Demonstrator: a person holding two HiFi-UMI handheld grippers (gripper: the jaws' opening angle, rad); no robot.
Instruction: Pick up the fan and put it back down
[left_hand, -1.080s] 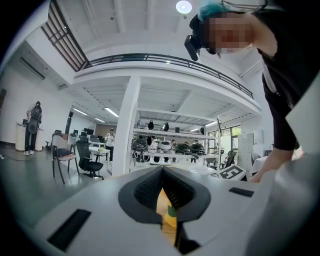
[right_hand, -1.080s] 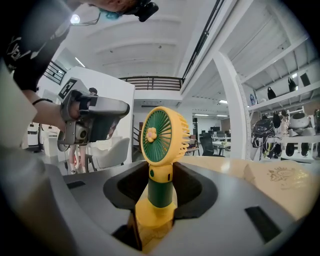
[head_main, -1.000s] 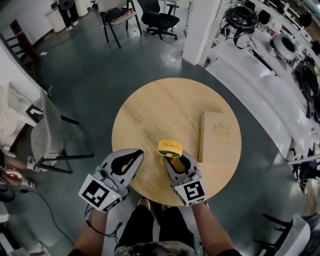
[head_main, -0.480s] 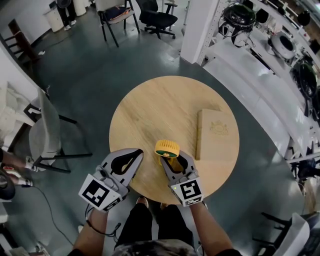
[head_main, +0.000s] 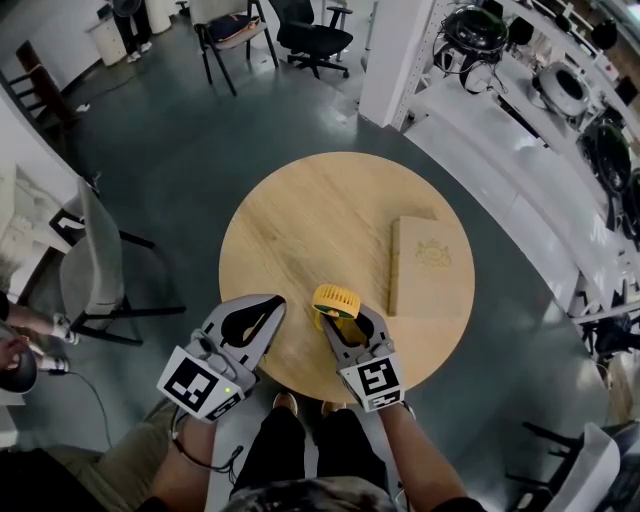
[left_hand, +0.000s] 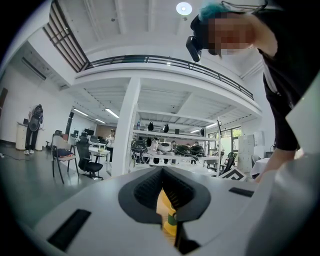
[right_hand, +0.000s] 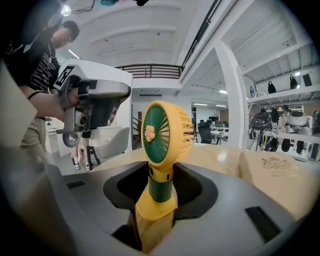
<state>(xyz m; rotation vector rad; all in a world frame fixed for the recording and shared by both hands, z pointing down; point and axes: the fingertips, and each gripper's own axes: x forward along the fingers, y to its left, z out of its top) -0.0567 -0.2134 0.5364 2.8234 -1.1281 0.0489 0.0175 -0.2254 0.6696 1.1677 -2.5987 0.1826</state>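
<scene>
A small yellow fan (head_main: 336, 300) with green blades stands upright near the front edge of the round wooden table (head_main: 300, 220). My right gripper (head_main: 348, 317) is shut on it. In the right gripper view the jaws clamp the fan's yellow base (right_hand: 154, 212), and the green stem and round head (right_hand: 166, 132) rise above my right gripper (right_hand: 161, 176). Whether the base rests on the table is hidden. My left gripper (head_main: 276, 304) hovers at the table's front left edge, shut on nothing. Through the hole behind the tips of my left gripper (left_hand: 162, 171), a strip of the fan (left_hand: 167, 216) shows.
A flat wooden box (head_main: 430, 268) lies on the table just right of the fan. A grey chair (head_main: 95, 270) stands left of the table. Office chairs (head_main: 315, 40) and a white pillar (head_main: 395, 60) are beyond it. White benches (head_main: 520, 170) run along the right.
The fan's head has tipped slightly in the right gripper. Both grippers stay where they were. A person in khaki has come into the lower left of the head view.
</scene>
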